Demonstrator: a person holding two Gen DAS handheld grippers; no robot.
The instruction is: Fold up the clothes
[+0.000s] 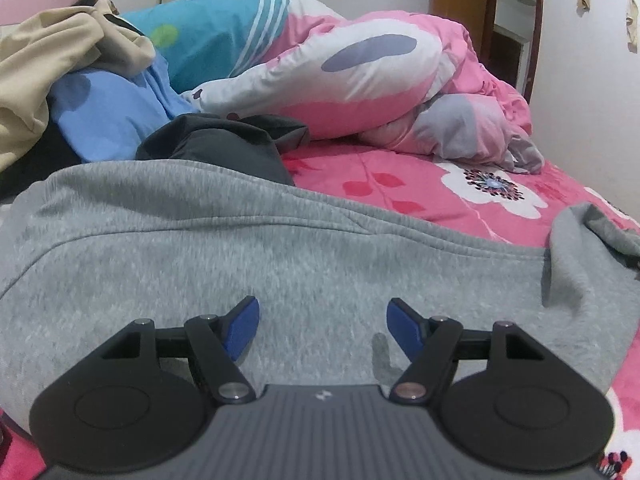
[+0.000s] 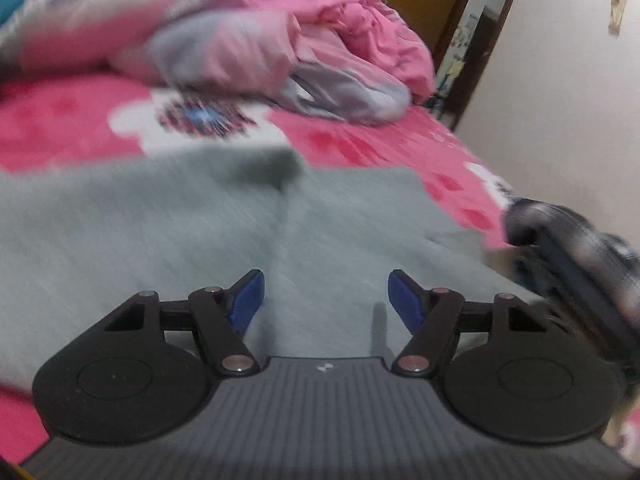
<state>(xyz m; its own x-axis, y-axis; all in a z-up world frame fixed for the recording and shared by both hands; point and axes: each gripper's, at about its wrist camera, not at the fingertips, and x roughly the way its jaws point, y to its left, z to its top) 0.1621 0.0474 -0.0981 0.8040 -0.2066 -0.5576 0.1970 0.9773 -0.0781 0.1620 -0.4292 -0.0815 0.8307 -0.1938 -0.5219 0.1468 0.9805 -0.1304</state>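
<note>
On bed [image 1: 420, 184], grey sweatshirt [image 1: 248, 248] spread flat near front edge, under left gripper [image 1: 323, 328] and right gripper [image 2: 326, 300], both spread apart, empty. Only in left view: dark garment [image 1: 224, 148] behind sweatshirt, beige garment [image 1: 48, 68] at far left corner. Right view blurred, shows dark object [image 2: 580, 248] at right edge.

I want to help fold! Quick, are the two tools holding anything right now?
Left tool: open, holding nothing, above the grey sweatshirt.
Right tool: open, holding nothing, also above the grey sweatshirt.
</note>
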